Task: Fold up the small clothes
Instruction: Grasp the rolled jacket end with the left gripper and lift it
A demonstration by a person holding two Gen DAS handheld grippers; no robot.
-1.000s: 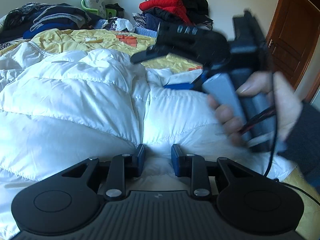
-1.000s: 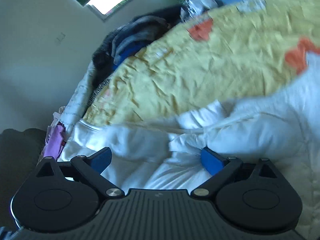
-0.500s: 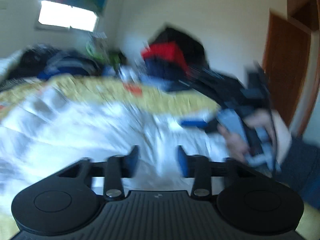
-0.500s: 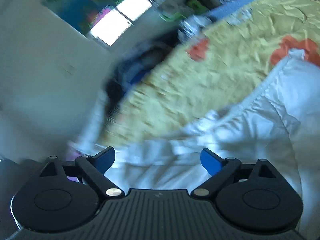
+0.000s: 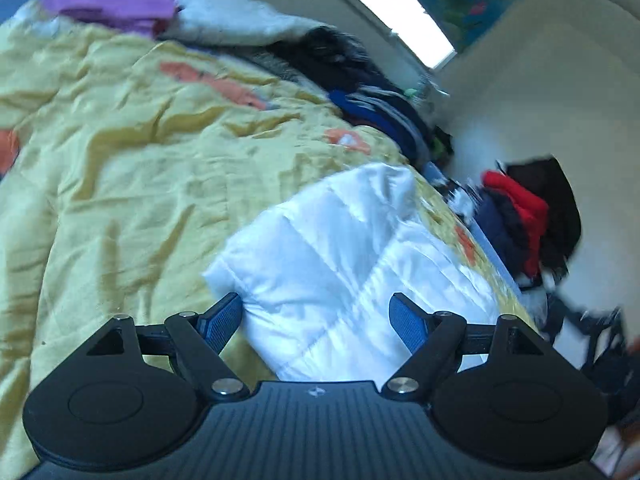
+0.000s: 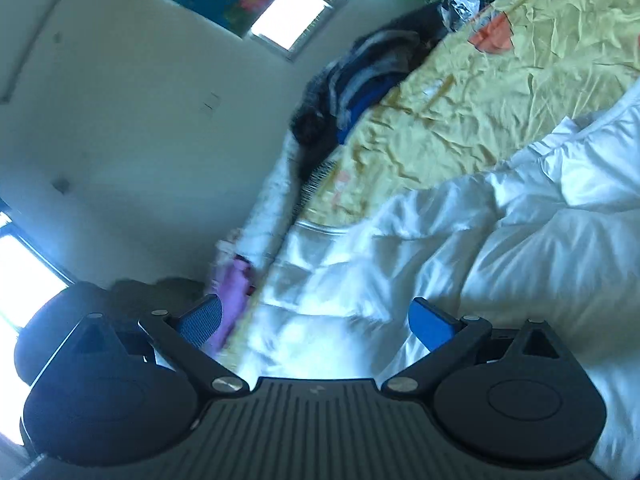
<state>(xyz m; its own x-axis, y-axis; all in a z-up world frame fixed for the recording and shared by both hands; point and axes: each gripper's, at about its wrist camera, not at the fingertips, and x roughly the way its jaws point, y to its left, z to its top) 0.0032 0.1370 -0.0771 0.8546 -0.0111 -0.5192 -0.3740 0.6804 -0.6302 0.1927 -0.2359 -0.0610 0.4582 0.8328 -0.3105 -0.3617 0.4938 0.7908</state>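
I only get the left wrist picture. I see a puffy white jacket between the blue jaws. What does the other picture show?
Observer: The puffy white quilted jacket spreads far wider there, filling the right gripper's foreground.
Child: Is that one open too?
Observer: Yes, its jaws stand wide apart, gripping nothing.
Child: Anything I can't see?
Observer: A dark rounded shape, maybe a chair, sits low by a bright window at the left edge.
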